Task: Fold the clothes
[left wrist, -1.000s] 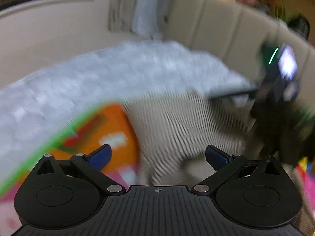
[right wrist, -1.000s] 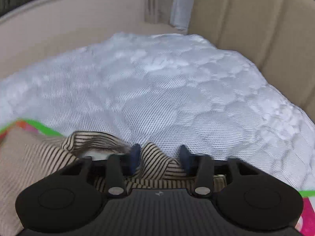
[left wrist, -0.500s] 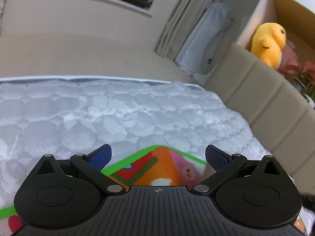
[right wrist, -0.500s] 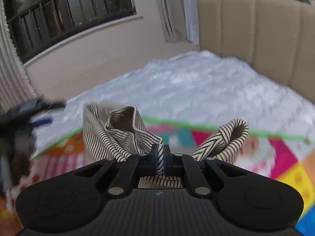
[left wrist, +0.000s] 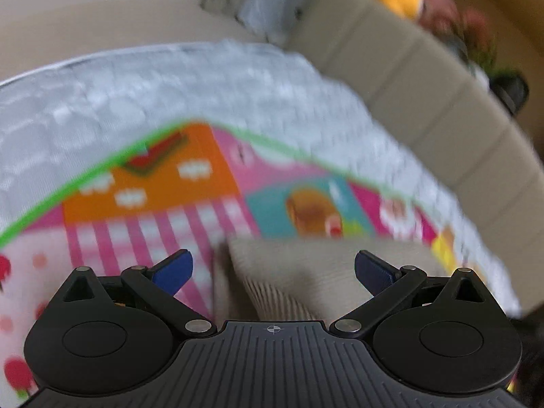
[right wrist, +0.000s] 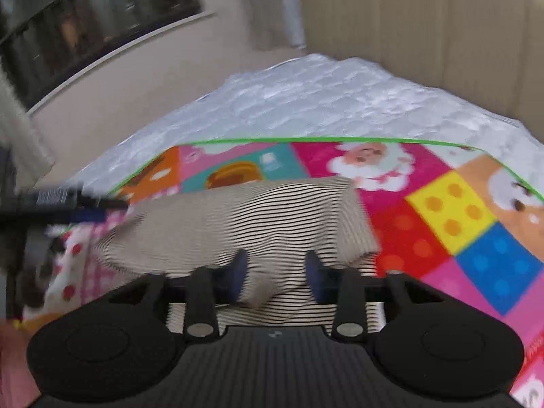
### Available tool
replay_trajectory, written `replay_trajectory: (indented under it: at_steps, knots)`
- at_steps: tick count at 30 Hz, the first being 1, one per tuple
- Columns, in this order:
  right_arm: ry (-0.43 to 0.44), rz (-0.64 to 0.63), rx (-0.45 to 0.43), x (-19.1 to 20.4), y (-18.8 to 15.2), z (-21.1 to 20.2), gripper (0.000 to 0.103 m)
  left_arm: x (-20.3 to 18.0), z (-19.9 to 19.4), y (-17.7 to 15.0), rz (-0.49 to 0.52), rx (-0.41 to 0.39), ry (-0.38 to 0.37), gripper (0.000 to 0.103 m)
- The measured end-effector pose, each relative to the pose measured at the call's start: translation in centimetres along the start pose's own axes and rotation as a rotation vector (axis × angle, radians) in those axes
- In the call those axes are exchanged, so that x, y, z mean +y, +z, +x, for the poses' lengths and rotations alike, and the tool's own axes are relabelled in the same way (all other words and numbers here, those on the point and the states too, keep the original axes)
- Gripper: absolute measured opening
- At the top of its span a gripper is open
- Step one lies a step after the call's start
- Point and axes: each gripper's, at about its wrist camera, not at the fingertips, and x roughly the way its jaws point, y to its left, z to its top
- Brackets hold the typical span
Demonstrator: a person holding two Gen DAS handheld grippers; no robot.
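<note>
Right claw [right wrist: 275, 277] stands with its jaws partly apart, having just been opening. A bunched edge of the striped shirt [right wrist: 238, 224] sits between the pads, but they do not visibly press on it; release is judged done or nearly so. Left claw [left wrist: 273, 270] has its jaws wide apart, with nothing gripped. The shirt [left wrist: 306, 272] lies just ahead of it, between the tips.

Location: the shirt lies folded over on the mat [right wrist: 452, 210], at the centre of the right view. The mat sits on the quilted bed [right wrist: 323, 102]. A padded headboard [right wrist: 425, 34] runs from 12 to 2 o'clock.

Step in hand, by judgement: one fold has been laid and let go. The next move calls for both claws to take a free edge and bring it across, with corners kept aligned, as loose knit slumps readily.

Limits of view: both pictures are motion-blurred. The shirt's near hem is hidden behind the claw bodies, so sleeves and collar cannot be told. A dark blurred shape at 9 o'clock in the right view is probably the left claw, unconfirmed.
</note>
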Motion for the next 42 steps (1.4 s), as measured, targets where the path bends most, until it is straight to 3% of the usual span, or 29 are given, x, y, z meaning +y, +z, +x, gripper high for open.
replay_trajectory:
  at_steps: [2,4,10,13,15,16,19,21,24,28,35,39,42]
  knots:
    - [-0.054,0.019,-0.021,-1.0,0.2,0.5,0.058,-0.7,0.9,-1.1,0.017,0.039,0.009,0.103]
    - [-0.087,0.039,-0.037,-2.0,0.3,1.7,0.065,-0.9,1.9,-1.9,0.001,0.074,0.012,0.103]
    - [-0.117,0.083,-0.027,-4.0,-0.5,6.5,0.07,-0.2,3.0,-4.4,-0.052,0.103,-0.037,0.101]
    - [-0.092,0.103,-0.014,-3.9,-1.3,8.5,0.07,0.4,3.4,-4.8,-0.059,0.088,-0.04,0.097]
    - [-0.081,0.098,-0.035,-3.6,-1.6,9.2,0.061,0.4,3.5,-4.7,-0.051,0.072,-0.037,0.09]
    - [-0.071,0.082,-0.042,-3.3,-1.6,9.3,0.043,0.4,3.5,-4.6,-0.041,0.062,-0.033,0.088]
    - [-0.076,0.014,-0.062,-2.6,-1.4,8.8,0.023,0.0,3.7,-4.3,-0.02,0.048,-0.034,0.062]
    - [-0.049,0.015,-0.066,-2.8,-1.0,7.9,0.019,-0.4,3.3,-4.2,-0.007,0.038,-0.038,0.049]
    - [-0.002,0.032,-0.08,-3.4,-0.5,6.1,0.017,-1.6,2.1,-4.3,0.037,0.01,-0.021,0.038]
    - [0.038,0.023,-0.091,-3.1,-1.0,3.1,0.016,-2.8,-0.2,-4.9,0.045,-0.009,-0.03,0.035]
    - [0.051,0.026,-0.064,-2.8,-4.5,-0.3,0.016,-3.1,-4.8,-7.5,0.018,0.031,-0.05,0.034]
    - [-0.022,-0.018,0.014,-2.1,-7.6,0.9,0.018,-2.9,-4.9,-9.6,0.028,0.096,0.04,0.035]
    - [-0.096,-0.07,0.035,-1.8,-9.1,1.6,0.031,-2.3,-4.5,-10.9,0.037,0.132,0.119,0.044]
